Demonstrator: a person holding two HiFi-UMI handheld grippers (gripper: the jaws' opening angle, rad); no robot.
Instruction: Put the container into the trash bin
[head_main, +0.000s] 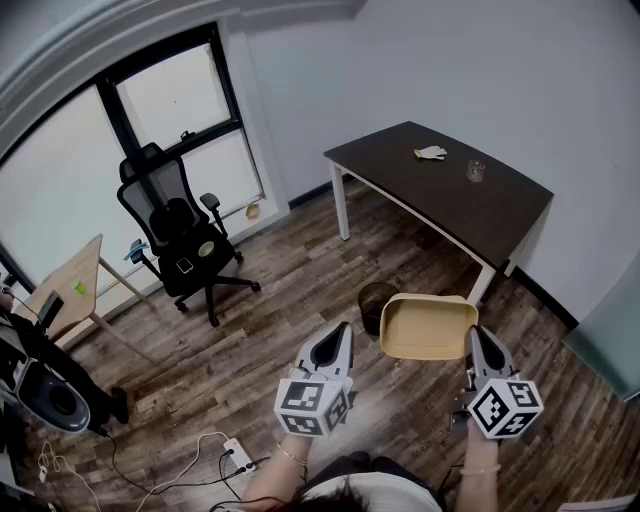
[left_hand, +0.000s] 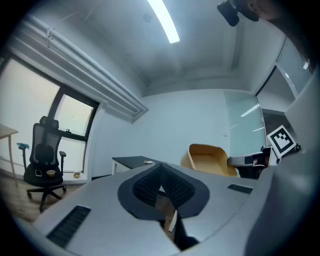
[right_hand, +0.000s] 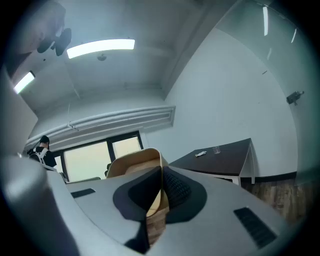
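Right claw (head_main: 476, 342) is clamped on the container (head_main: 428, 325). The right gripper view shows the tan wall pinched between the two pads (right_hand: 172, 186), with the rest of the container (right_hand: 131, 161) rising upper left of them.

The container is a tan, shallow rectangular tray, held in the air at lower centre-right of the head view with its open side facing the camera. Its left edge overlaps the trash bin (head_main: 372, 300), a dark round bin on the wood floor (head_main: 260, 330) (how high above it, can't tell).

Left claw (head_main: 338, 340) is closed on nothing. In the left gripper view its pads (left_hand: 176, 187) meet at the tip. The same view has the container (left_hand: 207, 159) right of centre.

The left claw sits just left of the container in the head view, not touching it.

A dark counter (head_main: 450, 205) in the upper right carries a glass (head_main: 476, 171) and a small pale crumpled item (head_main: 431, 152). A black office chair (head_main: 180, 235) stands by the window, left of centre.
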